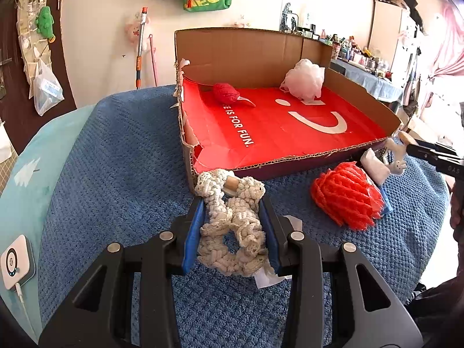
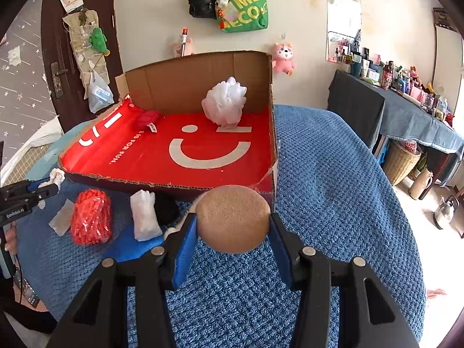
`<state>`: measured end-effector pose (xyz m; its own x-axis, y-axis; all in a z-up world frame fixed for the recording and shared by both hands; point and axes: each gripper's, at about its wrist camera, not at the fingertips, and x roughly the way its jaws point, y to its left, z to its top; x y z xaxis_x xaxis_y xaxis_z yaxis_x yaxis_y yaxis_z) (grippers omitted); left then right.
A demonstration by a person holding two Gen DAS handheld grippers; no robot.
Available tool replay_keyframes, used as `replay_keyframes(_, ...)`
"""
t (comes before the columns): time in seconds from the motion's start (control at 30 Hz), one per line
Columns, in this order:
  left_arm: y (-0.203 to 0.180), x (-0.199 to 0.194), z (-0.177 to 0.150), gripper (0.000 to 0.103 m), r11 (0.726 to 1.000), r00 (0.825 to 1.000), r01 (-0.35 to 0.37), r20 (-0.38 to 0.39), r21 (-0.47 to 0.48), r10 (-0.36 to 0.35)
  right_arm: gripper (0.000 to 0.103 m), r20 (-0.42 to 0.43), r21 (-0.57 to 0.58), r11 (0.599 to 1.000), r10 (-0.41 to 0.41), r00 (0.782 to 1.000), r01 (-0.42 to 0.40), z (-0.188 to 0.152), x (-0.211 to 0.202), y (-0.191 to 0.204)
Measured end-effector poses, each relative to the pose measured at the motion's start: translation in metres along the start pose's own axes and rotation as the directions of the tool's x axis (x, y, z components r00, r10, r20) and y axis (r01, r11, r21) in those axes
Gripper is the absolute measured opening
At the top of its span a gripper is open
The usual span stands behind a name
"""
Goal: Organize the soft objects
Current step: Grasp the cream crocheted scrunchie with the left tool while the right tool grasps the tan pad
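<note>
My left gripper [image 1: 232, 203] is shut on a cream crocheted piece [image 1: 232, 232] and holds it just in front of the near left corner of the red-lined cardboard box [image 1: 290, 162]. My right gripper [image 2: 233, 217] is shut on a tan round sponge [image 2: 233, 220] in front of the box's near right corner [image 2: 269, 185]. Inside the box lie a white mesh puff [image 1: 303, 79] [image 2: 224, 104] and a small red knitted item [image 1: 226, 92] [image 2: 146, 119]. A red mesh puff [image 1: 346, 200] [image 2: 91, 217] and a white folded bag [image 2: 145, 217] lie on the blue blanket in front of the box.
The blue blanket [image 2: 333, 174] covers the surface. A black item [image 2: 166, 208] lies behind the white bag. A white charger device [image 1: 16, 261] sits at the left edge. A cluttered table [image 2: 406, 98], basket and kettle stand at the right.
</note>
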<state>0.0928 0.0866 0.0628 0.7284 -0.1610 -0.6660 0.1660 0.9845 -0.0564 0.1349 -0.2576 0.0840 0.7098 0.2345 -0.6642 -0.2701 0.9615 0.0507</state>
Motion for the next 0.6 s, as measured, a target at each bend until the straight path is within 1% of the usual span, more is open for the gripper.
replay_keyframes(0.07, -0.001, 0.000, -0.001, 0.036, 1.000, 1.000, 0.002, -0.001, 0.002, -0.002, 0.052, 0.005, 0.005, 1.000, 0.006, 1.000, -0.006, 0.000, -0.004, -0.002)
replay_keyframes(0.13, -0.003, 0.001, -0.003, 0.036, 1.000, 1.000, 0.004, -0.008, 0.010, -0.004, 0.052, 0.002, 0.003, 1.000, -0.007, 1.000, 0.007, -0.003, -0.006, -0.003)
replay_keyframes(0.27, -0.002, 0.003, -0.008, 0.036, 1.000, 1.000, -0.004, -0.023, 0.016, 0.005, 0.054, -0.041, 0.019, 1.000, -0.001, 0.999, 0.002, -0.015, -0.003, -0.010)
replay_keyframes(0.37, 0.006, 0.005, -0.013, 0.037, 1.000, 0.999, -0.013, -0.037, -0.006, 0.013, 0.055, -0.081, 0.020, 0.999, -0.037, 0.996, 0.038, -0.029, 0.003, -0.015)
replay_keyframes(0.43, 0.011, 0.008, -0.018, 0.037, 0.999, 0.998, -0.036, -0.047, -0.018, 0.035, 0.056, -0.106, 0.024, 0.997, -0.064, 0.992, 0.067, -0.037, 0.008, -0.019)
replay_keyframes(0.5, 0.014, 0.011, -0.021, 0.042, 0.999, 0.997, -0.046, -0.063, -0.025, 0.044, 0.057, -0.127, 0.037, 0.996, -0.073, 0.989, 0.078, -0.043, 0.013, -0.024)
replay_keyframes(0.53, 0.015, 0.013, -0.023, 0.049, 0.998, 0.996, -0.050, -0.071, -0.027, 0.048, 0.059, -0.126, 0.043, 0.996, -0.068, 0.990, 0.074, -0.045, 0.014, -0.025)
replay_keyframes(0.57, 0.016, 0.014, -0.025, 0.059, 0.998, 0.996, -0.058, -0.075, -0.029, 0.056, 0.064, -0.123, 0.045, 0.996, -0.066, 0.990, 0.072, -0.046, 0.013, -0.026)
replay_keyframes(0.6, 0.017, 0.015, -0.026, 0.062, 0.997, 0.995, -0.070, -0.076, -0.032, 0.067, 0.067, -0.123, 0.044, 0.996, -0.065, 0.990, 0.071, -0.046, 0.013, -0.026)
